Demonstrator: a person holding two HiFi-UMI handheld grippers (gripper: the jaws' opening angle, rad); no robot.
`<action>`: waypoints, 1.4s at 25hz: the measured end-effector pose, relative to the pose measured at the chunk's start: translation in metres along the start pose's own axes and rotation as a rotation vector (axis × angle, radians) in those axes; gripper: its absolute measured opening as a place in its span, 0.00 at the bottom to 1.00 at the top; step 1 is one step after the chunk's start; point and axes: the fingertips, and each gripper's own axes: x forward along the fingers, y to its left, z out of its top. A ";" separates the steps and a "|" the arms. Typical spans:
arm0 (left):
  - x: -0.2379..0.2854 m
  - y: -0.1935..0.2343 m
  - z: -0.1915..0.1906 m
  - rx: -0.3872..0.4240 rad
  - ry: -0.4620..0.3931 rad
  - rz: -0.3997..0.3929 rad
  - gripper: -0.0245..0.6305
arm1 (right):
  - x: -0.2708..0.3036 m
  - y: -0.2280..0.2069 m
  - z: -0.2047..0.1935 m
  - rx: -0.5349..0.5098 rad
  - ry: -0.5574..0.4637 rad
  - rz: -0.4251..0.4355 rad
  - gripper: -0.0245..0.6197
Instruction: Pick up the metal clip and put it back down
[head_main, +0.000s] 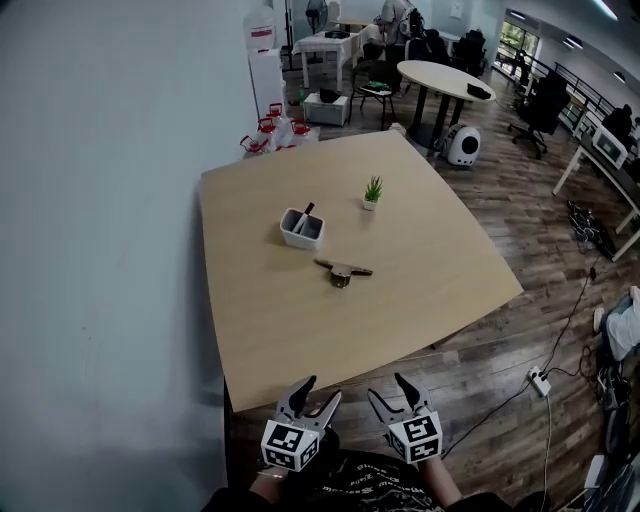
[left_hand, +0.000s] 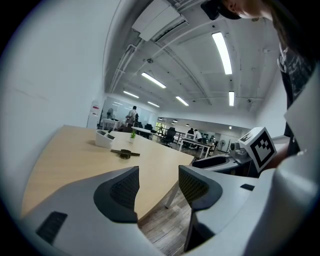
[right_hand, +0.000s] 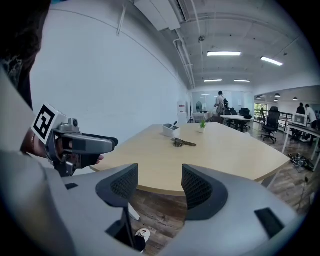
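The metal clip (head_main: 342, 271) lies flat near the middle of the wooden table (head_main: 420, 280), dark with two spread handles. It shows far off in the left gripper view as the clip (left_hand: 125, 153) and in the right gripper view as the clip (right_hand: 183, 143). Both grippers hang below the table's near edge, well short of the clip. My left gripper (head_main: 319, 397) is open and empty, as the left gripper (left_hand: 158, 186) shows between its own jaws. My right gripper (head_main: 386, 394) is open and empty too, seen again as the right gripper (right_hand: 159, 184).
A white holder (head_main: 301, 228) with a dark pen stands just behind the clip. A small potted plant (head_main: 372, 191) sits further back. A white wall runs along the left. Wooden floor, a cable and power strip (head_main: 540, 381) lie to the right. Office desks and chairs fill the background.
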 end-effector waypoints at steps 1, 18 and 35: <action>0.005 0.007 0.003 0.004 0.002 -0.009 0.41 | 0.008 0.001 0.004 -0.003 0.006 -0.002 0.49; 0.058 0.097 0.032 0.019 -0.008 -0.120 0.41 | 0.097 0.005 0.030 0.009 0.030 -0.062 0.48; 0.070 0.134 0.042 -0.011 -0.008 0.028 0.41 | 0.147 -0.026 0.115 -0.328 -0.022 0.010 0.41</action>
